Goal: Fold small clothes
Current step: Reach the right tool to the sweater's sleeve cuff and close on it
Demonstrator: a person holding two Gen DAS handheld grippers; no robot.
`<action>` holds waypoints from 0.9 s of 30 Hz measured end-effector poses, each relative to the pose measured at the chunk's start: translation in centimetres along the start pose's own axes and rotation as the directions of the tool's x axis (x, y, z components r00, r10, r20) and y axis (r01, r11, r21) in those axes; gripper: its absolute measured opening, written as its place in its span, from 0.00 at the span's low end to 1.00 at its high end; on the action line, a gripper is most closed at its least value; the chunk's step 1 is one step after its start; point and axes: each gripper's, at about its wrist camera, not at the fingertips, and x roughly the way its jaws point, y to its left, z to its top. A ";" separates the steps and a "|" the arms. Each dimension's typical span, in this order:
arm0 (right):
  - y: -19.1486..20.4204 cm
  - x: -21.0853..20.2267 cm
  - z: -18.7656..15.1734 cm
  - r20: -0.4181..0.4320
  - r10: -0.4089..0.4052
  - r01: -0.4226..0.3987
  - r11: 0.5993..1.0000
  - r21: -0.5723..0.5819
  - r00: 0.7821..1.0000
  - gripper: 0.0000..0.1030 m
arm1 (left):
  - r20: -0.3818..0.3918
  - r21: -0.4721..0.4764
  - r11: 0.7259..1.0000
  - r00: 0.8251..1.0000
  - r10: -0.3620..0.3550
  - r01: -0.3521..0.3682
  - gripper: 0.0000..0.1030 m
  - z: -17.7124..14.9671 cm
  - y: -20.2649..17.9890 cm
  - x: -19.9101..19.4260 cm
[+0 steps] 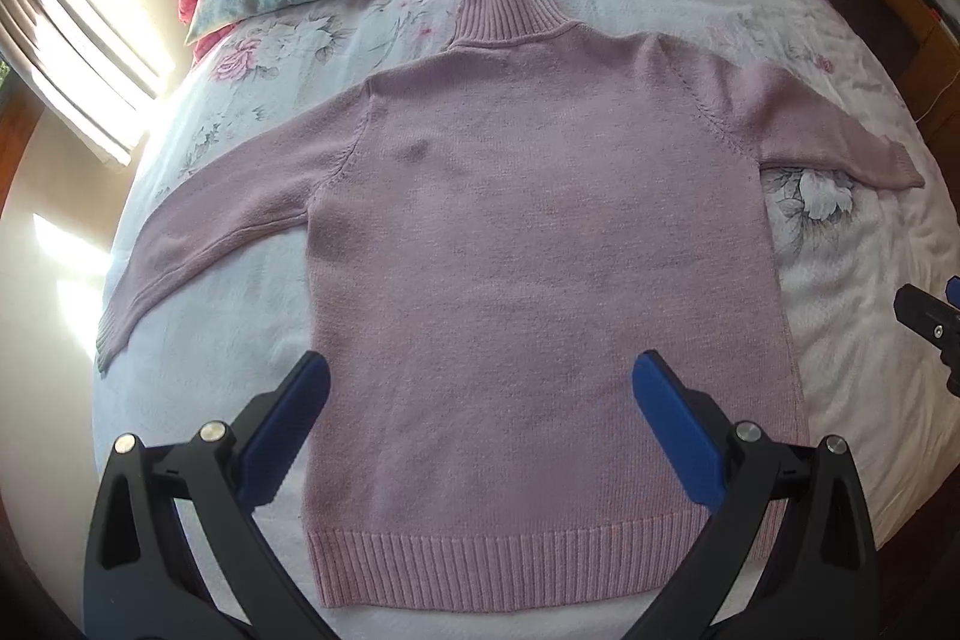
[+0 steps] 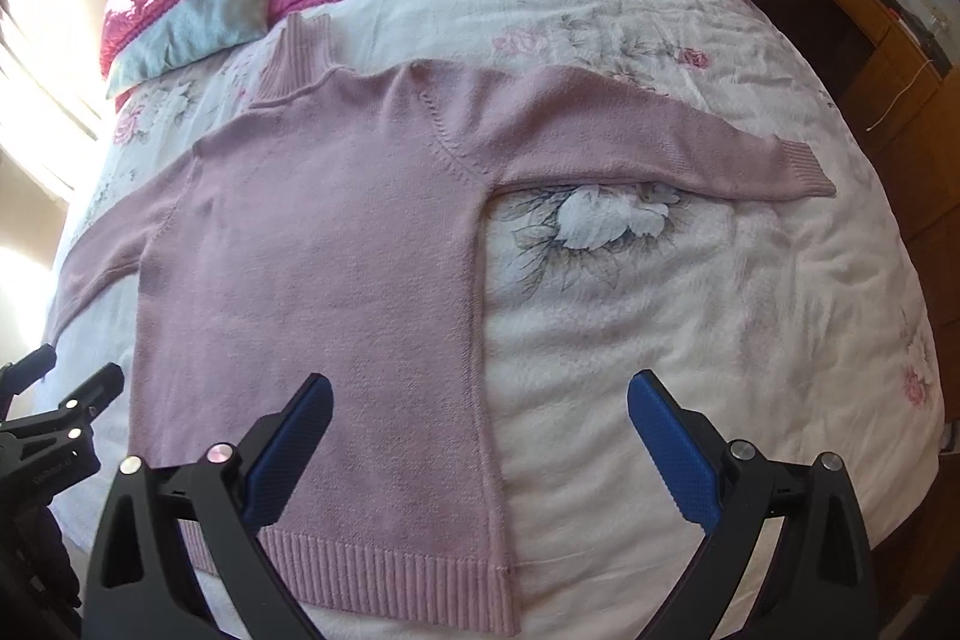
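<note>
I've got the pink sweater [image 1: 540, 244] spread flat on the bed [image 2: 690, 340], sleeves out, no fold made yet. My left gripper [image 1: 480, 370] and right gripper [image 2: 480, 394] hover above the near hem, jaws apart and empty. Next I'd take the right sleeve [image 2: 690, 148] and carry it across the body.

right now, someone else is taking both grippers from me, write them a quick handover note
Left hand-held gripper: open, holding nothing, hovering over the lower body of the pink sweater, near the hem.
Right hand-held gripper: open, holding nothing, hovering over the sweater's right side seam and the bedspread beside it.
Sweater: spread flat on the bed, collar pointing away toward the pillows, both sleeves stretched out to the sides, ribbed hem nearest you.
Done: sweater laid out and smoothed.
Left: all folding. No fold made yet. Probably bring each sleeve in across the body first, then fold hem toward collar.
</note>
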 end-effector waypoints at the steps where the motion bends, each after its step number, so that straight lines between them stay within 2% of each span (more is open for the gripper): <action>1: -2.1 0.8 1.1 -0.004 -0.016 0.016 1.000 0.018 1.000 0.96 | 0.004 0.005 1.000 1.000 0.009 -0.009 0.97 1.1 -1.0 0.6; 6: -14.2 4.4 7.2 0.002 -0.111 0.110 0.987 0.117 0.994 0.96 | 0.048 -0.028 0.999 0.999 -0.014 0.015 0.97 7.7 -6.1 3.4; 9: -21.6 6.5 10.4 0.006 -0.121 0.118 0.975 0.189 0.993 0.96 | 0.085 -0.035 0.999 0.996 -0.027 0.030 0.97 11.5 -10.0 4.7; 14: -31.9 11.9 14.8 -0.059 -0.131 0.142 0.956 0.256 0.990 0.95 | 0.104 -0.011 0.999 0.994 -0.041 0.042 0.97 15.8 -16.6 6.8; 16: -34.6 14.4 16.4 -0.106 -0.140 0.161 0.958 0.235 0.984 0.95 | 0.105 0.007 0.999 0.994 -0.042 0.042 0.97 17.0 -19.0 7.5; 18: -36.8 16.5 17.3 -0.149 -0.163 0.194 0.956 0.222 0.975 0.90 | 0.106 0.017 0.999 0.993 -0.053 0.052 0.97 17.6 -20.9 8.0; 22: -40.3 19.9 18.2 -0.208 -0.109 0.163 0.952 0.259 0.972 0.87 | 0.101 0.028 0.998 0.993 -0.059 0.057 0.97 18.1 -23.5 8.9; 24: -41.2 21.3 18.3 -0.235 -0.093 0.155 0.952 0.263 0.968 0.81 | 0.102 0.031 0.998 0.993 -0.057 0.054 0.97 18.0 -23.9 9.2; 27: -42.8 22.3 18.0 -0.238 -0.033 0.109 0.944 0.311 0.971 0.80 | 0.097 0.033 0.999 0.995 -0.039 0.036 0.97 17.7 -24.2 9.7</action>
